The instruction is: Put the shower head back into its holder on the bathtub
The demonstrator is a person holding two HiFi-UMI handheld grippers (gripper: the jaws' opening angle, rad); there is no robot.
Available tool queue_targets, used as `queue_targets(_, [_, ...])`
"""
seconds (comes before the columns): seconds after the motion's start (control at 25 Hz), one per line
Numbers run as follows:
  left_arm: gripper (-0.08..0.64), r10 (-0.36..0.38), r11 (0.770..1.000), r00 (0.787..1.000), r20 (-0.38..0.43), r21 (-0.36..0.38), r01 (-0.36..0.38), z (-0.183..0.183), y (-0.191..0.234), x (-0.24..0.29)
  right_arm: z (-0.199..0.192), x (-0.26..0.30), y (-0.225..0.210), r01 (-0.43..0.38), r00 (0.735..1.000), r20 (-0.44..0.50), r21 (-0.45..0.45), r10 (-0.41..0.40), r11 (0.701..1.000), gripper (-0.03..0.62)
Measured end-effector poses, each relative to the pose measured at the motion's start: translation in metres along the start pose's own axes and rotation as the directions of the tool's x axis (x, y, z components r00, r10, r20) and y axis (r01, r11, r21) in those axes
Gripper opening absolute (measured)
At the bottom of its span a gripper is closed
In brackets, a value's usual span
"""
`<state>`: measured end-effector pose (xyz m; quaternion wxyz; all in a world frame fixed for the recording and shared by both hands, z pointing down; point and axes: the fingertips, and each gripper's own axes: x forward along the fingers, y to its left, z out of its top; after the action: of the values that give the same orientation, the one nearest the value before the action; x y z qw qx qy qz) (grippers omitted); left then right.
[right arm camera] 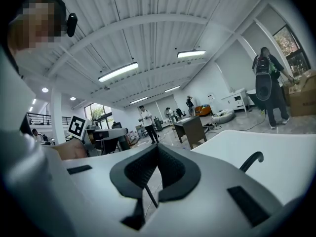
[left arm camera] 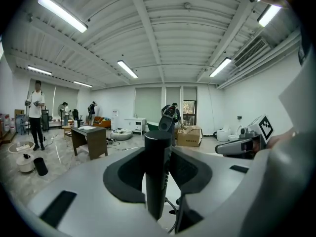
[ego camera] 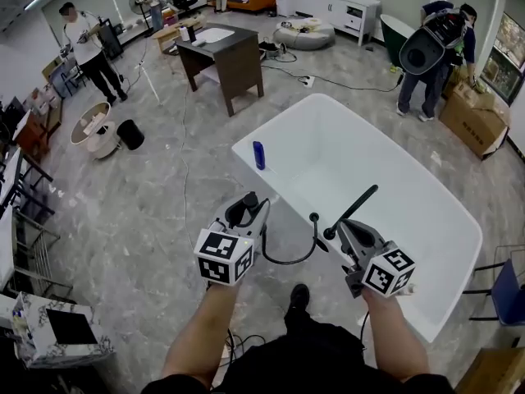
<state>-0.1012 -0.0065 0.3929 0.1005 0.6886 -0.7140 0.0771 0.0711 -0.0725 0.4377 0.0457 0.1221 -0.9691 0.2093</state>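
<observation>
Head view: left gripper point(ego camera: 248, 208) is clamped on the shower head point(ego camera: 239, 214), just short of the bathtub point(ego camera: 459, 220) rim. The slack hose point(ego camera: 289, 259) could snag there.

Left gripper view: the handle sticks up tall out of the jaws, so it might pivot.

Right gripper view: right gripper point(right arm camera: 157, 149) is pinched closed, maybe nipping the hose, can't tell.

open lab hall, bathtub point(ego camera: 385, 167) loose on floor point(ego camera: 148, 212), desk point(ego camera: 223, 52), cardboard box point(ego camera: 476, 121), strip lights point(left arm camera: 127, 69)

Grey floor point(ego camera: 123, 220) — white bathtub point(ego camera: 369, 150), desk point(ego camera: 225, 52)
</observation>
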Motion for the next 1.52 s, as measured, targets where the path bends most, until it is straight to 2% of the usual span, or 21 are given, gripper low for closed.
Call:
queue_targets(0.32, [0.143,-0.048,0.999,0.999,-0.013,0.006,0.048,0.020,0.016,0.092,0.011,0.041,-0.058,0.017,1.000,-0.027,0.028,-0.016,0.999,0.017])
queue_targets(0.68, [0.143,-0.155,0.988,0.987,-0.043,0.012,0.155,0.023,0.012,0.162,0.011,0.061,-0.102,0.086,0.996,-0.029,0.077,-0.084,0.993,0.017])
queue_targets(1.0, [0.143,-0.272,0.962,0.962,-0.037,0.003,0.273,0.024,0.039,0.203,0.012,0.083,-0.123,0.229,0.973,-0.024,0.101,-0.228,0.968,0.017])
queue_targets(1.12, [0.143,-0.344,0.939,0.938,-0.038,0.002,0.345,0.025,0.050,0.213,0.016,0.093,-0.119,0.303,0.953,-0.002,0.115,-0.304,0.946,0.017])
queue_targets(1.24, [0.143,-0.427,0.903,0.903,-0.039,0.025,0.428,0.031,0.056,0.214,0.017,0.106,-0.101,0.359,0.931,0.015,0.120,-0.364,0.925,0.017])
queue_targets(1.52, [0.143,-0.617,0.781,0.786,-0.040,0.095,0.618,0.048,0.060,0.216,-0.001,0.140,-0.061,0.468,0.881,0.024,0.104,-0.473,0.878,0.017])
